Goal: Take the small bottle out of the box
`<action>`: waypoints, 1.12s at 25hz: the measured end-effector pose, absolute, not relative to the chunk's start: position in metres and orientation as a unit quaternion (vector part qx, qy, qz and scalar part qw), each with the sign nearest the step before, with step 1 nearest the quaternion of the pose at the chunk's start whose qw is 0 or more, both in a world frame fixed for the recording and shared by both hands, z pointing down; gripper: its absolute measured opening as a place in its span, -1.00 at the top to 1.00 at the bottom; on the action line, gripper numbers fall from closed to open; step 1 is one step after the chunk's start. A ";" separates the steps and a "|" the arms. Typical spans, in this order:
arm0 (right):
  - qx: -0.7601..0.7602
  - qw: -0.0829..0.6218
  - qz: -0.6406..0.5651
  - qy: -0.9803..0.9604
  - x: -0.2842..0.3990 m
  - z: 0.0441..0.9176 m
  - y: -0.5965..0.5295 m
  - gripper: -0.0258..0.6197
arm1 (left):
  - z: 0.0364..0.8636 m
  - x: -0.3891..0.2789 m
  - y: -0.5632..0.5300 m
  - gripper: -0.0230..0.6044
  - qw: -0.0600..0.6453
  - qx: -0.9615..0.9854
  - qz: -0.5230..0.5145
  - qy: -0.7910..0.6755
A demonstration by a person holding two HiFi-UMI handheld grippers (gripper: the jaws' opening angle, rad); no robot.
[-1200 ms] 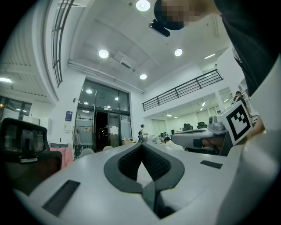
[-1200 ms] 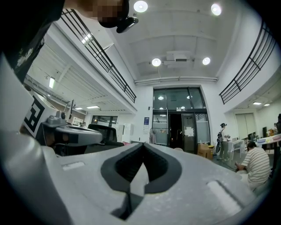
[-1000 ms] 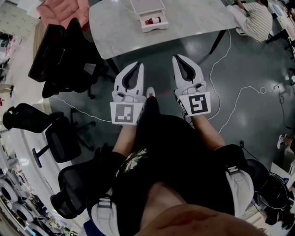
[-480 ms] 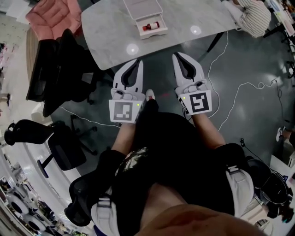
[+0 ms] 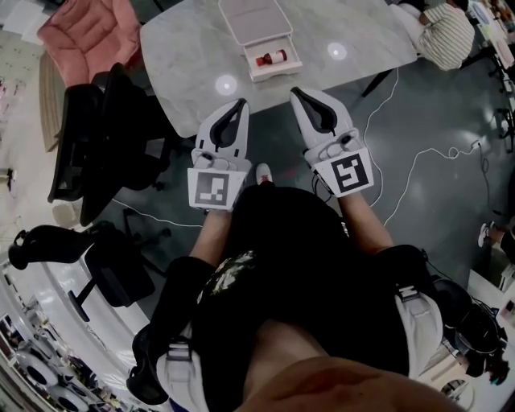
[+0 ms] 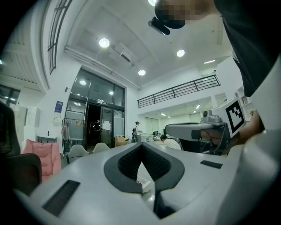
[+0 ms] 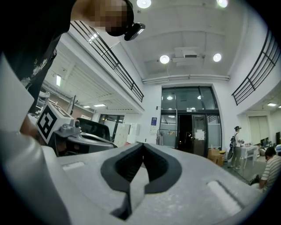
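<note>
A small bottle (image 5: 271, 58) with a red body lies on its side in the open drawer of a pale box (image 5: 251, 21) on the marble table (image 5: 185, 56). My left gripper (image 5: 241, 104) hangs shut and empty just short of the table's near edge, below and left of the box. To its right, my right gripper (image 5: 295, 92) is also shut with nothing in it, its tips over the table edge just below the drawer. In the left gripper view the shut jaws (image 6: 141, 145) leave a gap that shows a corner of the box (image 6: 144, 183). The right gripper view shows shut jaws (image 7: 142, 145) and only the room.
Black office chairs (image 5: 100, 145) stand left of the table, with a pink chair (image 5: 84, 28) behind them. White cables (image 5: 386, 121) run over the dark floor on the right. A person in a striped top (image 5: 447, 32) sits at the table's far right end.
Both grippers have moved up toward the table edge and the box, the right one further. Both have stayed shut. The table and box now sit closer in the head view.
</note>
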State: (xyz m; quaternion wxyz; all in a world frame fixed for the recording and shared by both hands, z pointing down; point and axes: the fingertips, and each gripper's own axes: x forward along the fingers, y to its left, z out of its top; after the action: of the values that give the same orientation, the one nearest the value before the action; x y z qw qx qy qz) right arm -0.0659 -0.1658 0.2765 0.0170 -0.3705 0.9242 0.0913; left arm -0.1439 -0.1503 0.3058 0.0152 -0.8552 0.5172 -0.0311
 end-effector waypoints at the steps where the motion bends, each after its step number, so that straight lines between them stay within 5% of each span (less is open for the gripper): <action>1: -0.367 0.016 0.094 0.925 -0.072 0.277 -0.172 0.93 | 0.305 -0.147 -0.156 0.89 0.019 -0.857 -0.031 0.515; 13: -0.375 -0.029 0.080 0.923 -0.082 0.308 -0.215 0.92 | 0.320 -0.148 -0.206 0.89 0.010 -0.877 -0.038 0.479; 14: -0.373 -0.032 0.072 0.925 -0.083 0.313 -0.219 0.88 | 0.323 -0.146 -0.209 0.89 0.005 -0.878 -0.038 0.477; 15: -0.368 -0.037 0.064 0.927 -0.085 0.318 -0.224 0.63 | 0.327 -0.146 -0.213 0.89 -0.002 -0.878 -0.039 0.477; 22: -0.328 -0.085 0.044 0.940 -0.095 0.355 -0.276 0.60 | 0.356 -0.154 -0.260 0.89 -0.034 -0.867 -0.061 0.493; 28: -0.248 -0.170 0.054 0.952 -0.110 0.400 -0.329 0.32 | 0.380 -0.155 -0.308 0.89 -0.056 -0.862 -0.074 0.499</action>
State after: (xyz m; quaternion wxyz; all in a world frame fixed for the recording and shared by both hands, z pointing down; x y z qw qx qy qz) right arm -0.1096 -0.3293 0.4001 -0.1696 -0.2482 0.9522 0.0540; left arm -0.1547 -0.3083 0.3802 -0.0557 -0.8619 0.4986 -0.0738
